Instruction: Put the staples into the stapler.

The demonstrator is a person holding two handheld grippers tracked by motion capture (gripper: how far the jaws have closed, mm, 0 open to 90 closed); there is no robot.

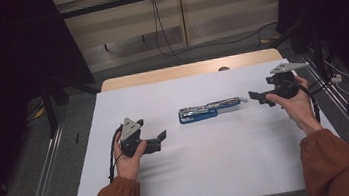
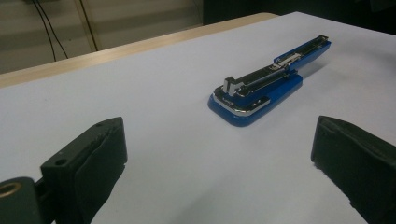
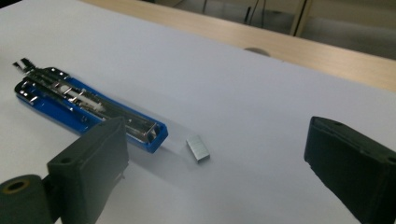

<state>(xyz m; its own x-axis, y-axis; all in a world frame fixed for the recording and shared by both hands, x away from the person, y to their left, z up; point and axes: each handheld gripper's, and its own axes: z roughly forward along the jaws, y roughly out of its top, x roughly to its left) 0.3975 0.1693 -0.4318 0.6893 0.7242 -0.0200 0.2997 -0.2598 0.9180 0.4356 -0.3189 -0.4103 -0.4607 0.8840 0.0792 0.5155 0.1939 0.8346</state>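
A blue stapler (image 1: 207,110) lies folded open flat in the middle of the white table, its metal staple channel facing up. It appears too in the left gripper view (image 2: 266,84) and the right gripper view (image 3: 84,105). A small silver strip of staples (image 3: 198,149) rests on the table just off the stapler's right end (image 1: 243,99). My left gripper (image 1: 161,138) is held to the left of the stapler, open and holding nothing (image 2: 219,158). My right gripper (image 1: 255,96) hovers at the stapler's right end, open and holding nothing (image 3: 215,154).
The white sheet (image 1: 196,166) covers most of the table, with a strip of bare wood (image 1: 159,73) along the far edge. Cables (image 1: 348,92) trail off the right side. Dark curtains and metal rails flank the table.
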